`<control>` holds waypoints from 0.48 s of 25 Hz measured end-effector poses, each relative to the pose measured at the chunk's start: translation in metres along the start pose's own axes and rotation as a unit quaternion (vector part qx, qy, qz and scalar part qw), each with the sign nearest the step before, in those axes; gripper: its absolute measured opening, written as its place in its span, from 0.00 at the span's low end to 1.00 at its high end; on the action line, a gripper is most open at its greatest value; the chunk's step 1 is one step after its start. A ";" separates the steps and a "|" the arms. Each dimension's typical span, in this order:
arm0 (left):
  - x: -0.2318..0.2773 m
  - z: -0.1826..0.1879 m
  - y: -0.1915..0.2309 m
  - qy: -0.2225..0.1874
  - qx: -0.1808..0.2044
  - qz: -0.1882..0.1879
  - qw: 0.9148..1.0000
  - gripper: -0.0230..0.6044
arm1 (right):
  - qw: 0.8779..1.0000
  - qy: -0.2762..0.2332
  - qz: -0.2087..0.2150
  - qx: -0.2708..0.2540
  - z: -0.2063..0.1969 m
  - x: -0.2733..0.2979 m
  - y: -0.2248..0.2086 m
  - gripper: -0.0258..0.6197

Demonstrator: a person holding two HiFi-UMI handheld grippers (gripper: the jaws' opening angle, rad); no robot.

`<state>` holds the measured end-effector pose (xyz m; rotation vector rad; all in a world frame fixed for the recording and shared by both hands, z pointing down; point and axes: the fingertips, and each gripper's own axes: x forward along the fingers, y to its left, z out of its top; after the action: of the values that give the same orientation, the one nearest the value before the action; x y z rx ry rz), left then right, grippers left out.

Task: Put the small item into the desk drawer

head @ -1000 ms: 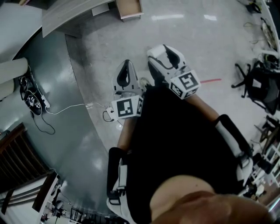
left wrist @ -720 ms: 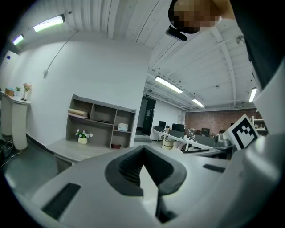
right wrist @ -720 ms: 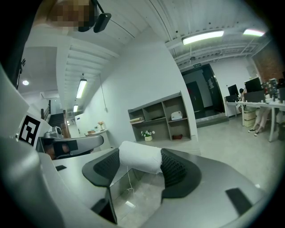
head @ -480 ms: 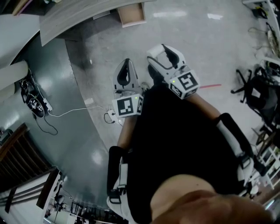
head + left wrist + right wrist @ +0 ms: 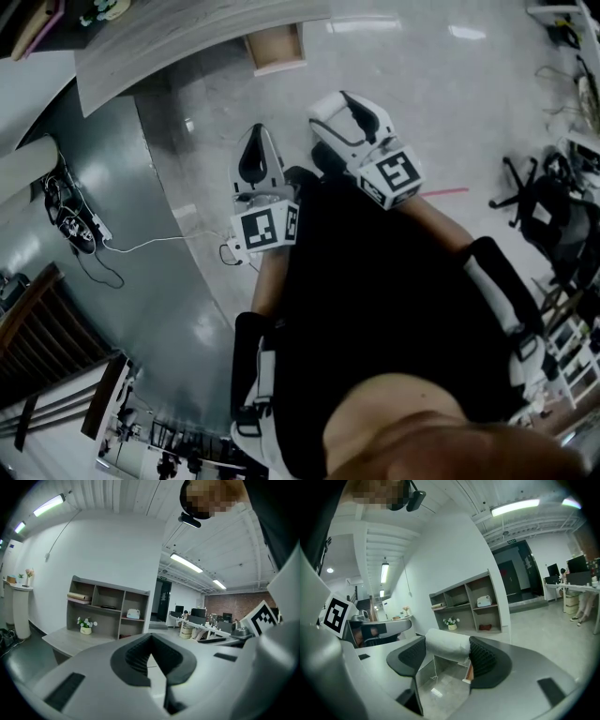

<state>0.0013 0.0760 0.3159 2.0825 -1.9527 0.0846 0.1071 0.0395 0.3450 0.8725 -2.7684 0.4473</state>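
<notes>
A small white roll [image 5: 447,646] is pinched between the dark pads of my right gripper [image 5: 449,654], which is shut on it. In the head view the right gripper [image 5: 345,114] is held out over the pale floor and points toward the desk [image 5: 187,33]. The desk's wooden drawer [image 5: 277,47] stands pulled open beyond both grippers, some way off. My left gripper [image 5: 255,139] hangs beside the right one. In its own view the left gripper [image 5: 150,657] has its jaws together with nothing between them.
A shelf unit [image 5: 108,606] with a potted plant [image 5: 85,625] stands on the desk. Cables and a power strip [image 5: 70,220] lie on the dark floor at left, by a white pillar [image 5: 28,159]. An office chair [image 5: 548,202] stands at right.
The desk and its open drawer have slid lower into the head view, so they are closer. Both grippers shifted slightly left and up; their jaws look unchanged.
</notes>
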 end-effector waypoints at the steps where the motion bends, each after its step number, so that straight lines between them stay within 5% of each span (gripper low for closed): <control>1: 0.005 0.001 0.002 -0.001 0.000 0.005 1.000 0.02 | 1.000 -0.001 0.002 -0.002 0.002 0.004 -0.005 0.48; 12: 0.032 0.005 0.017 0.005 -0.001 0.019 1.000 0.02 | 1.000 0.019 -0.003 0.024 -0.005 0.035 -0.027 0.48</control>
<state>-0.0131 0.0431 0.3214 2.0411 -1.9850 0.1024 0.0948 0.0021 0.3658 0.8725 -2.7298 0.5270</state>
